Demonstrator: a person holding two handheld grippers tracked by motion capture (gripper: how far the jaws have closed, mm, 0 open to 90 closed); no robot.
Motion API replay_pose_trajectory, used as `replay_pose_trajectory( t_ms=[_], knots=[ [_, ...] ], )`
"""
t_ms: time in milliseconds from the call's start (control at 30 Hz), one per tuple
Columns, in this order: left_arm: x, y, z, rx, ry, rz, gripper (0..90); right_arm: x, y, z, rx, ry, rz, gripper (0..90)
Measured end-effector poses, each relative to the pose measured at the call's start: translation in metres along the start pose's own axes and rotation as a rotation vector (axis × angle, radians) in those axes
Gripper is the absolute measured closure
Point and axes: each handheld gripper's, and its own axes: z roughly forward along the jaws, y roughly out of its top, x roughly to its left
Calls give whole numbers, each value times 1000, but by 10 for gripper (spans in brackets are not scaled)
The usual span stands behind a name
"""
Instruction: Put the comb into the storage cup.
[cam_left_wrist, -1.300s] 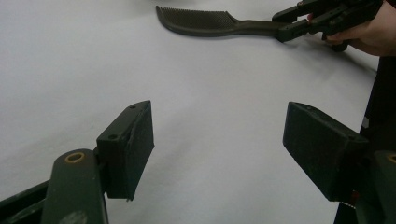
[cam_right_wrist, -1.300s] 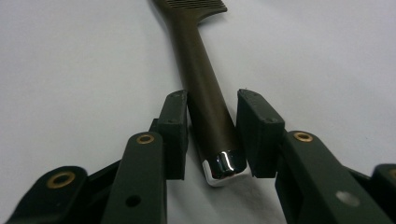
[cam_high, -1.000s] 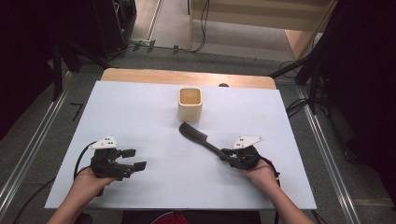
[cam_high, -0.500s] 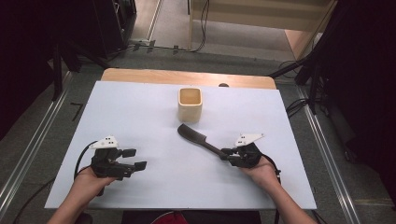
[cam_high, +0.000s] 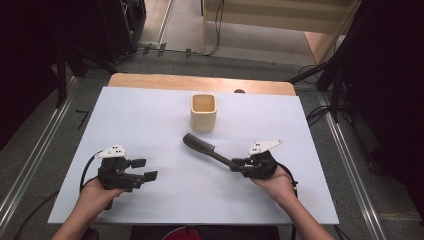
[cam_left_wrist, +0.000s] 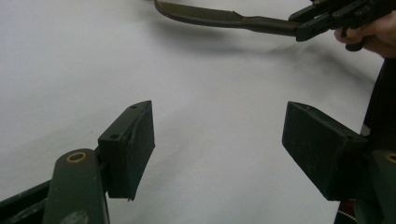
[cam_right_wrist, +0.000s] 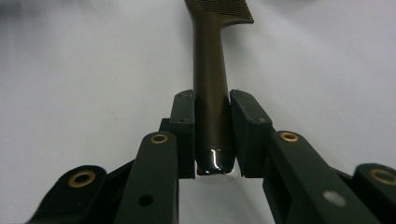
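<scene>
- White sheet covers the table (cam_high: 150, 115) in the high view; a cream square cup (cam_high: 203, 112) stands just above the frame's centre. Lower right, the right gripper (cam_high: 237, 165) clamps the handle end of a dark comb (cam_high: 205, 148), which slants up-left toward the cup, apart from it. Lower left, the left gripper (cam_high: 145, 169) sits in a hand, jaws apart.
- Left gripper view: both black jaws stand wide apart over bare white surface; the comb (cam_left_wrist: 205, 17) and the right gripper (cam_left_wrist: 322, 21) cross the top edge.
- Right gripper view: the jaws press together on the comb's handle (cam_right_wrist: 212, 93); its teeth run off the top centre.
</scene>
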Motion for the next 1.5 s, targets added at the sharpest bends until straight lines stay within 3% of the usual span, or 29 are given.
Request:
replay_pose_trajectory(
  t_ms=[167, 267, 467, 633, 833, 933, 1233, 1500],
  knots=[
    [-2, 3, 0, -12, -21, -44, 267, 12, 8, 1, -19, 12, -23, 705],
    [-3, 4, 1, -14, -19, -53, 267, 16, 15, -1, -23, 13, 23, 705],
    [-6, 7, 4, -6, -40, -80, 266, 22, 25, -2, -44, 9, 39, 705],
    [-4, 8, 8, -8, -60, -146, 265, 24, 31, 1, -56, 14, 46, 704],
    [-5, 13, 10, -27, -32, -147, 238, 31, 41, 8, -76, 28, 69, 704],
    [-4, 16, 11, -28, -4, -158, 238, 39, 48, 11, -76, -4, 63, 704],
    [-2, 27, 14, -32, 4, -168, 240, 54, 63, 27, -126, -53, 94, 704],
    [7, 36, 19, -39, 5, -203, 240, 66, 73, 45, -133, -96, 66, 704]
  ],
)
